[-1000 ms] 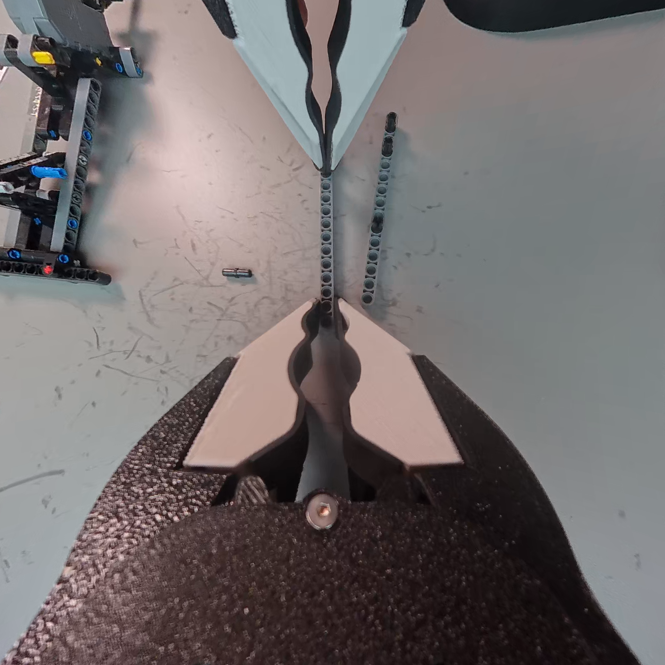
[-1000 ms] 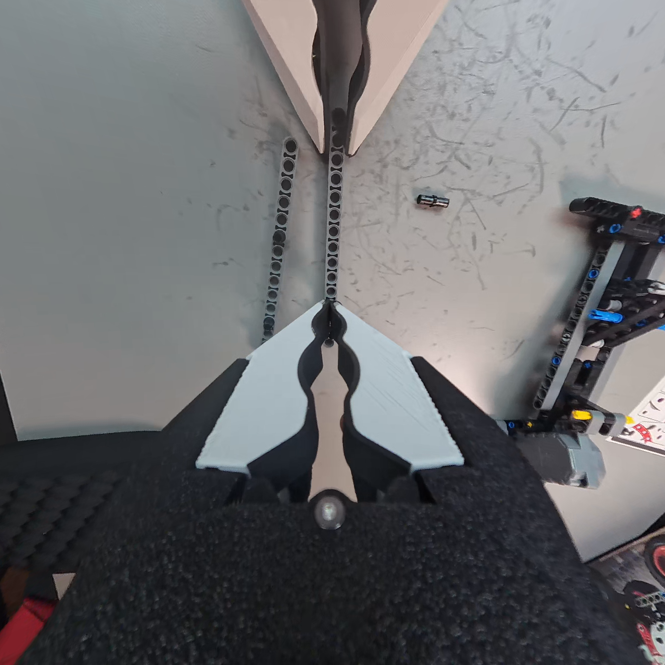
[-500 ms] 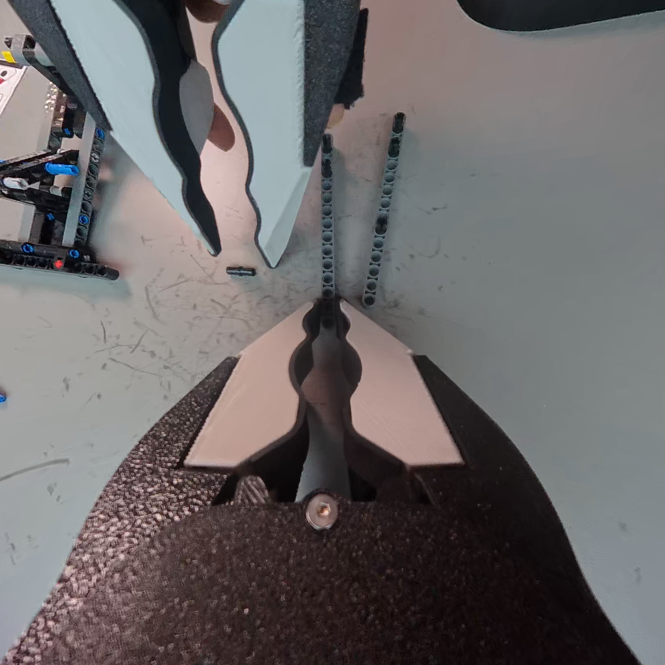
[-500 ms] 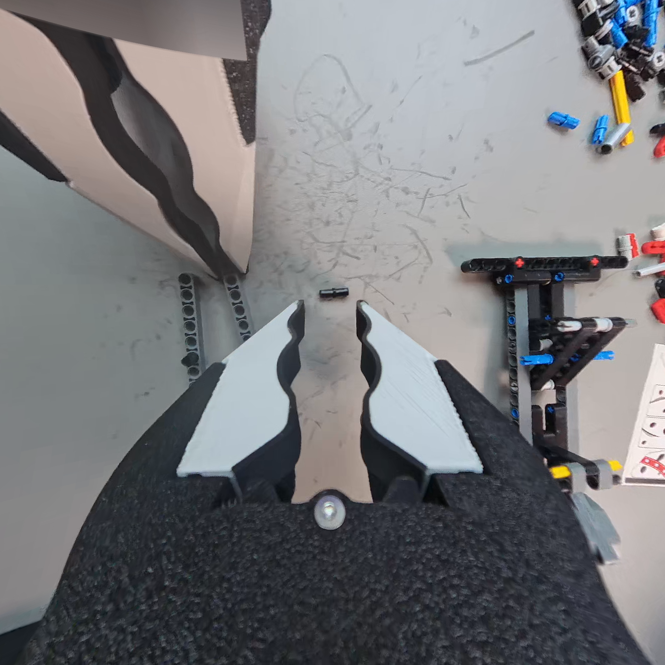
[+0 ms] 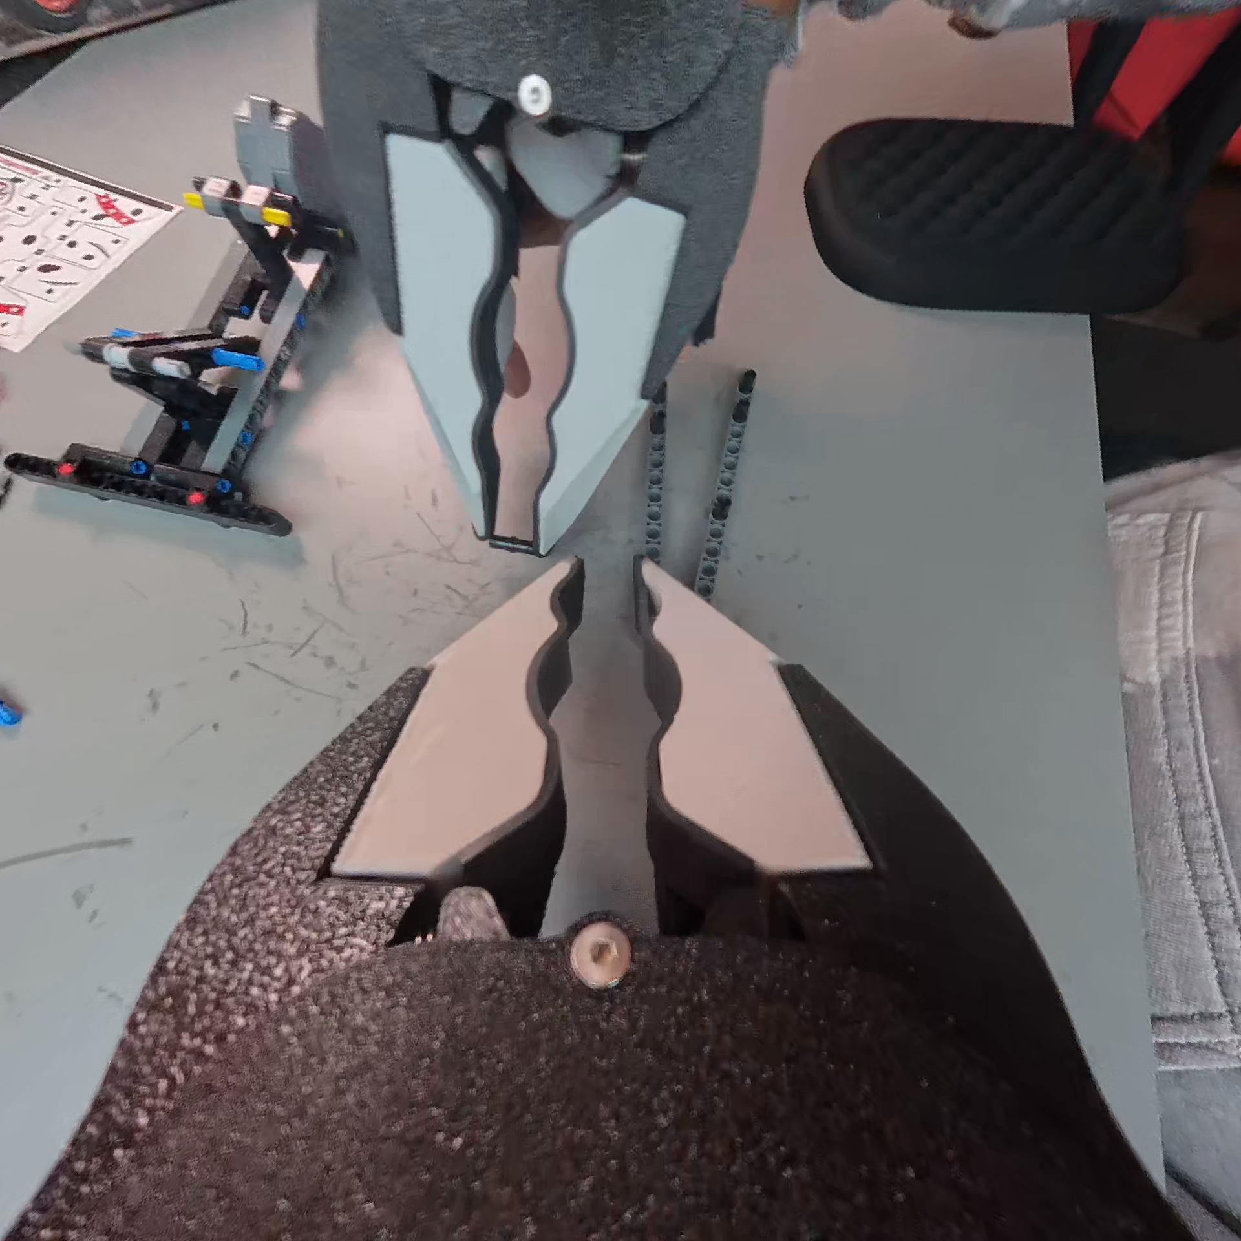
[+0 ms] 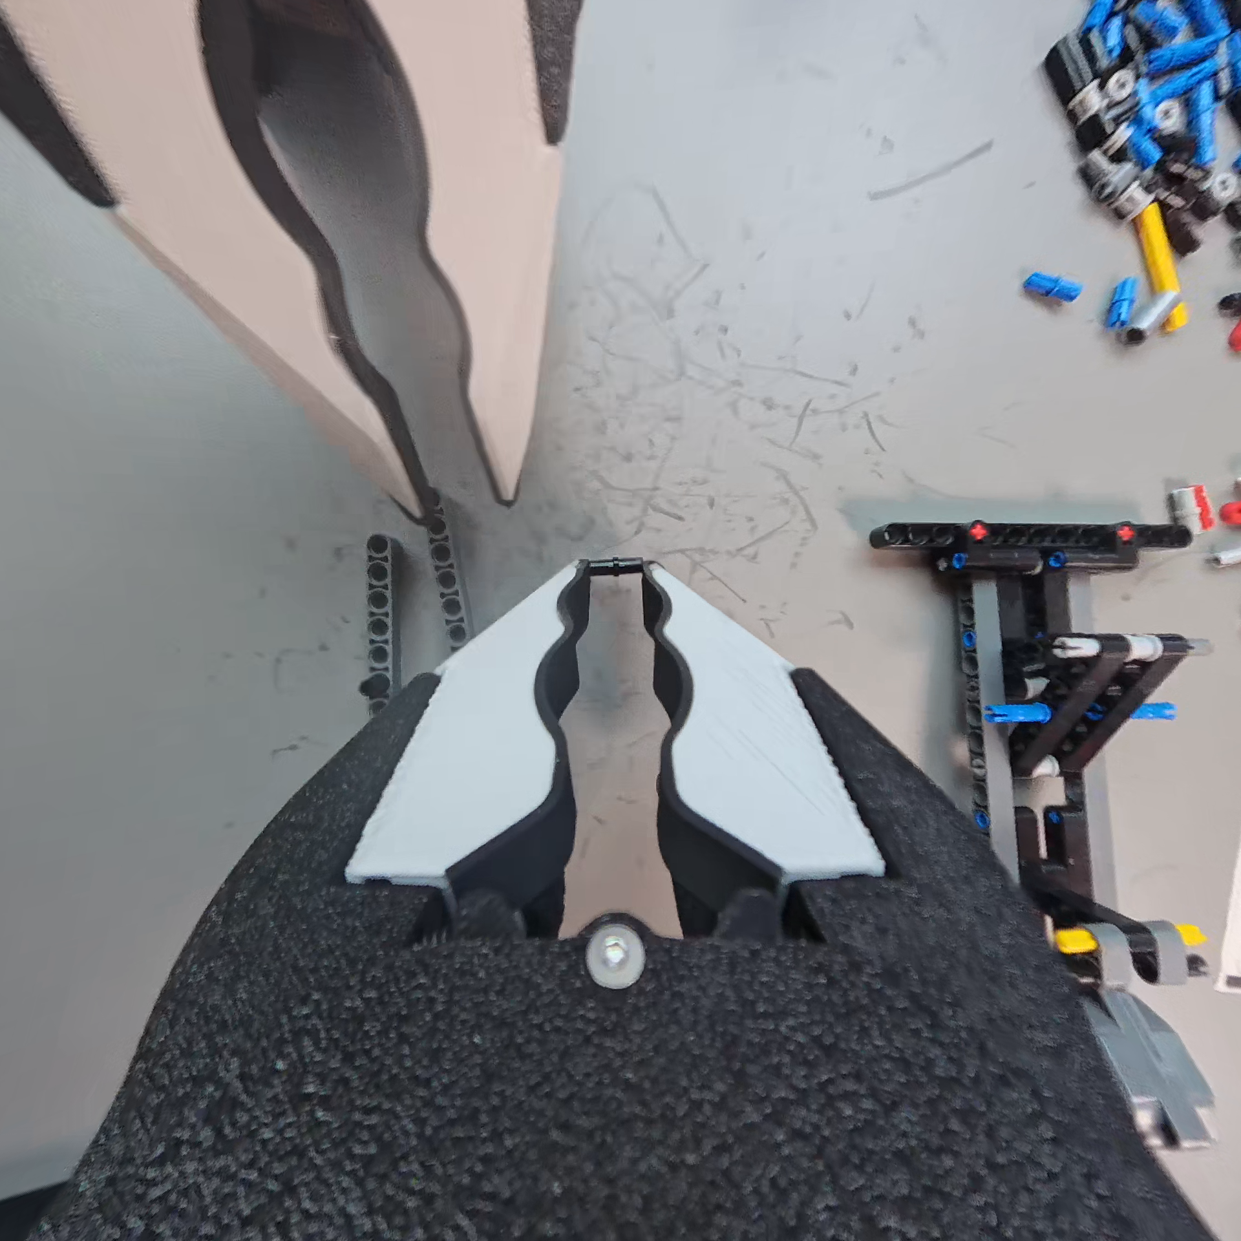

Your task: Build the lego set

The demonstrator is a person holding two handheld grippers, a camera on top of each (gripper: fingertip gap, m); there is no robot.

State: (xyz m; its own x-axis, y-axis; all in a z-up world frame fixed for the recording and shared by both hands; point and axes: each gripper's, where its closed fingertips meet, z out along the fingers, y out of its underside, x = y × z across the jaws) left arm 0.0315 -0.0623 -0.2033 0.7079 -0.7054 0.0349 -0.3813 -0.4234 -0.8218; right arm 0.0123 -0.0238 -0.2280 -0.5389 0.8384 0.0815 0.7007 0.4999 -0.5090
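**Right jaws pinch a pin; left jaws parted and empty**

The right gripper [image 6: 616, 567] has its jaws clenched end-to-end on a small black pin [image 6: 616, 566], bridging the fingertips just above the grey table [image 6: 739, 282]. The left gripper [image 5: 608, 571] is spread, grasping nothing; the nearer of two long grey beams [image 5: 655, 483] runs from its right fingertip toward 12 o'clock, the second beam [image 5: 725, 483] lying just beside it at 1 o'clock. The step in hand looks like fetching a connector. Next, I judge, the pin must be aligned with a beam hole while the left jaws steady that beam. The part-built frame [image 6: 1034, 678] sits at 3 o'clock of the right gripper, loose pieces [image 6: 1155, 121] at 1 o'clock.
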